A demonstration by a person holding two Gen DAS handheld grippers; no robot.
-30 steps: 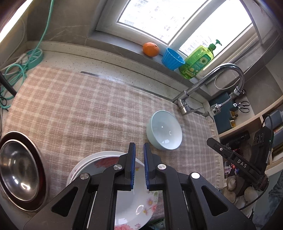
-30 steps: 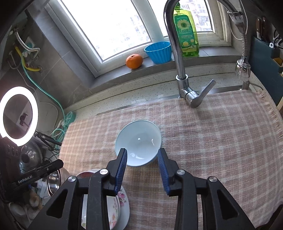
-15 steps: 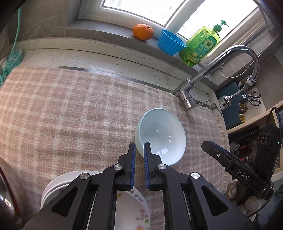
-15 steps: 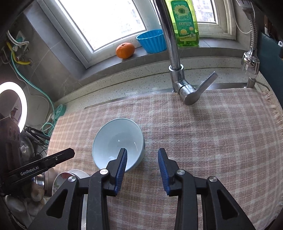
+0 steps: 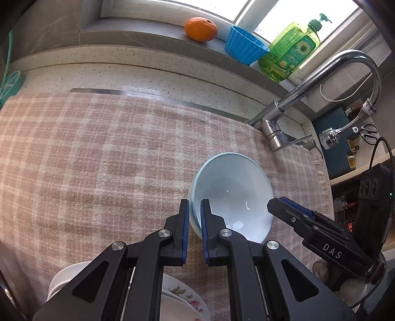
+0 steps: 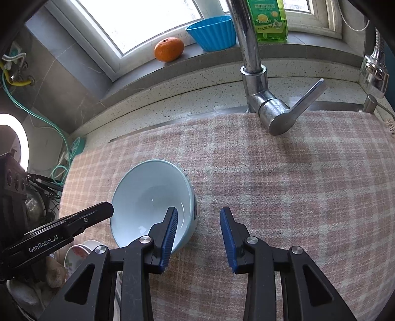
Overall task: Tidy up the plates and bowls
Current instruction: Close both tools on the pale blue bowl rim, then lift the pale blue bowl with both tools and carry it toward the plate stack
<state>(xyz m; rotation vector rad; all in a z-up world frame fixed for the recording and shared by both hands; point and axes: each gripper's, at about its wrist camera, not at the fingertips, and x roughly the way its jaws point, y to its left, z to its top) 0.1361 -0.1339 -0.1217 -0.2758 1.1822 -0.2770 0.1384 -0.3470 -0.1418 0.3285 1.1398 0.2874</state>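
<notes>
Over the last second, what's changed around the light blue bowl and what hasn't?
Both tools came down toward the light blue bowl. The left tool, jaws nearly shut, now straddles its near-left rim. The right tool, jaws apart, has one finger over the bowl's right rim, the other outside. Whether either touches is unclear. The bowl stayed on the plaid cloth; the orange stayed on the sill.

The left gripper's [image 5: 195, 207] arms hide the near rim of the pale blue bowl [image 5: 232, 195] and most of the floral plates [image 5: 182, 300] at six o'clock, which the frame's bottom edge also cuts off. In the right wrist view the faucet [image 6: 256, 81] spout runs off at twelve o'clock, hiding part of the green soap bottle [image 6: 269, 22].
</notes>
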